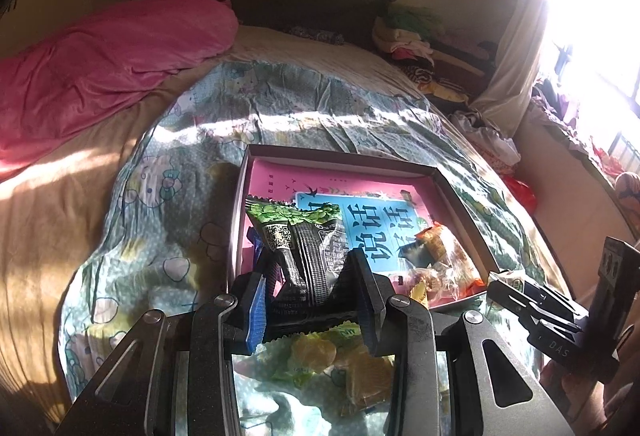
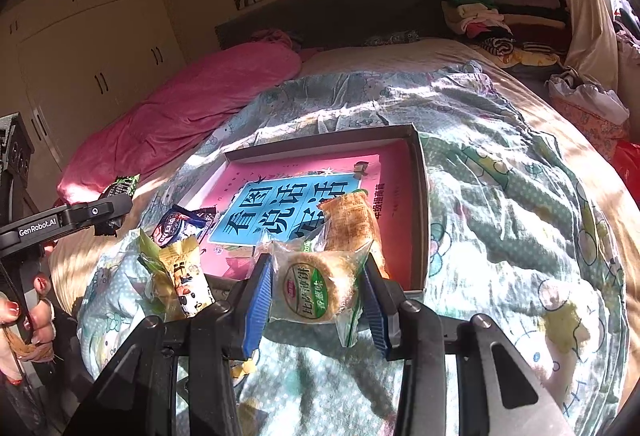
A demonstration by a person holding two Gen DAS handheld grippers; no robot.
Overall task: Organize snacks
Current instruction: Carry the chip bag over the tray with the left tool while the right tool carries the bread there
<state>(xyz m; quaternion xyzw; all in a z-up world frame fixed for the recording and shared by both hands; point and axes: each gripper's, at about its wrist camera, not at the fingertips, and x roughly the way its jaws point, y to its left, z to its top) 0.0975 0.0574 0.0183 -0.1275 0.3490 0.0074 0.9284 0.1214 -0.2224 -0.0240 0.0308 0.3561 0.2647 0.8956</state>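
In the left wrist view my left gripper (image 1: 310, 276) is shut on a black snack packet (image 1: 308, 248) with a green top, held upright over the near left part of a shallow cardboard box (image 1: 460, 192). In the right wrist view my right gripper (image 2: 318, 276) is shut on a round cracker packet (image 2: 316, 284) with a green label, just in front of the box's (image 2: 420, 196) near edge. The box holds a pink book (image 2: 392, 188), an orange packet (image 2: 352, 224) and more wrapped snacks (image 1: 436, 260). A yellow packet (image 2: 184, 276) lies on the bedspread, and a blue packet (image 2: 180, 228) lies by the box's corner.
The box sits on a patterned bedspread (image 2: 500, 196) over a bed. A pink quilt (image 1: 100, 64) lies at the left, and piles of clothes (image 2: 500, 20) at the headboard's right. More yellow snacks (image 1: 320, 356) lie under my left gripper. A hand (image 2: 24, 316) holds the left gripper's handle.
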